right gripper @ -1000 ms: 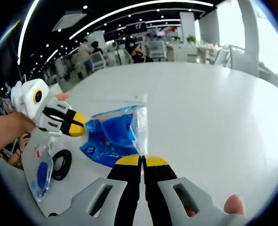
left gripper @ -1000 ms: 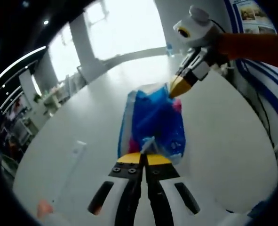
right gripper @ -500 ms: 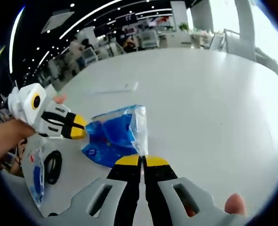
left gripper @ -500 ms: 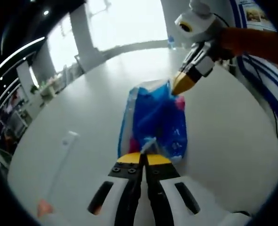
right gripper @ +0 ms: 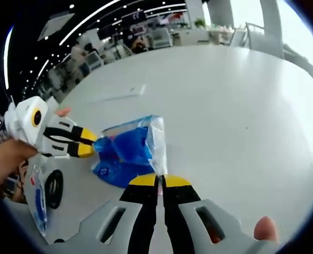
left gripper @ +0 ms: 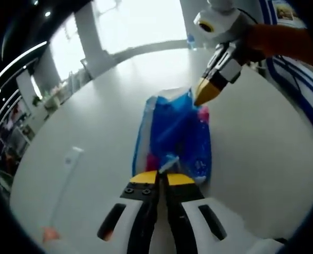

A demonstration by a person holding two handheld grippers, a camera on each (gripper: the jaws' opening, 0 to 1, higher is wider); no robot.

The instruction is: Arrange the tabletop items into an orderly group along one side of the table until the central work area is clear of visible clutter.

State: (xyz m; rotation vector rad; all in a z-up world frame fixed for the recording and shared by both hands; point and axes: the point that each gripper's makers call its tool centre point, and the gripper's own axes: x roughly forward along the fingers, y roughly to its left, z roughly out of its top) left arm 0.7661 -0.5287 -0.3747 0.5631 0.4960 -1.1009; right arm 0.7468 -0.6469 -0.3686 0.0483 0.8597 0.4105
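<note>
Barely anything shifted: both grippers, left [left gripper: 159, 177] and right [right gripper: 159, 180], stayed clamped on opposite ends of the blue plastic bag [right gripper: 127, 153], mid-table [right gripper: 241, 106]. Black ring [right gripper: 54, 189] and white strip [left gripper: 66, 174] were still loose.

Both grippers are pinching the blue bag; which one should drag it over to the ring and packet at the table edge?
Probably left: it holds the blue bag's end nearest the ring and packet.

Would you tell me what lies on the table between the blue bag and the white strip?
Only bare white table lies between the blue bag and the white strip, seen in the right gripper view.
</note>
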